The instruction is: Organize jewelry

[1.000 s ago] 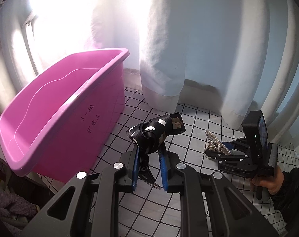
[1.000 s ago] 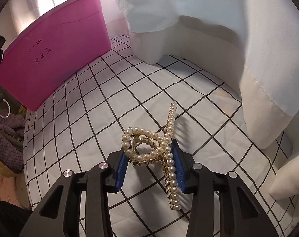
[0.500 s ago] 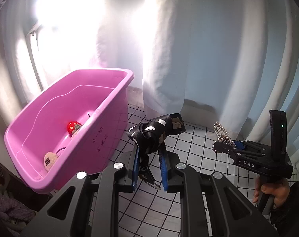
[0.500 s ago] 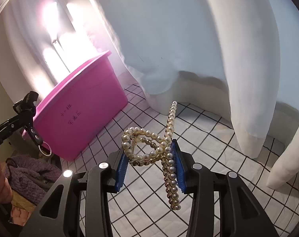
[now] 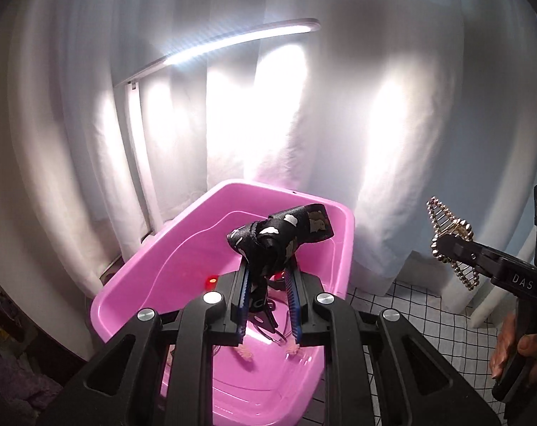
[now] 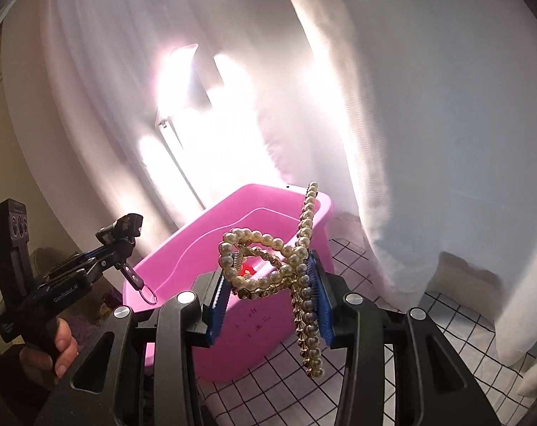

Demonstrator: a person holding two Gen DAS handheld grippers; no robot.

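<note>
The pink tub (image 5: pixel 183 259) stands on a white cloth with a black grid (image 5: pixel 403 305), up against pale curtains (image 5: pixel 392 106). Inside it, from the left wrist view, I can make out a red glow (image 5: pixel 210 279) low on the floor of the tub and some pale pinkish bits near the front, too blurred to name; the right wrist view shows only the red spot through the loops of the clip.

Writing: the tub's outer wall (image 6: pixel 254 323) carries a few dark red handwritten characters, too small for me to read. The left gripper's body reads "GenRobot.AI" in the right view, and the right gripper's arm reads "DAS" in the left view.

The left gripper (image 5: pixel 268 277) hangs over the tub's open top, its blue-padded fingers (image 5: pixel 245 284) pinching a black fabric strap with white patches (image 5: pixel 275 238), knotted above the pads. Only the right view shows what dangles beneath (a black clasp with a metal ring (image 6: pixel 148 296), hanging over the tub's near rim). The right gripper (image 6: pixel 268 284) is held off to the side of the tub, above the gridded cloth, its fingers (image 6: pixel 217 301) clamped on a gold hair claw set with pearls (image 6: pixel 268 266), one long pearl row running up and down past the pads. The left view shows that claw edge-on, its teeth fanned out.

A lit lamp bar (image 5: pixel 240 41) glows above in the left view. A hand (image 6: pixel 55 351) grips each handle.
</note>
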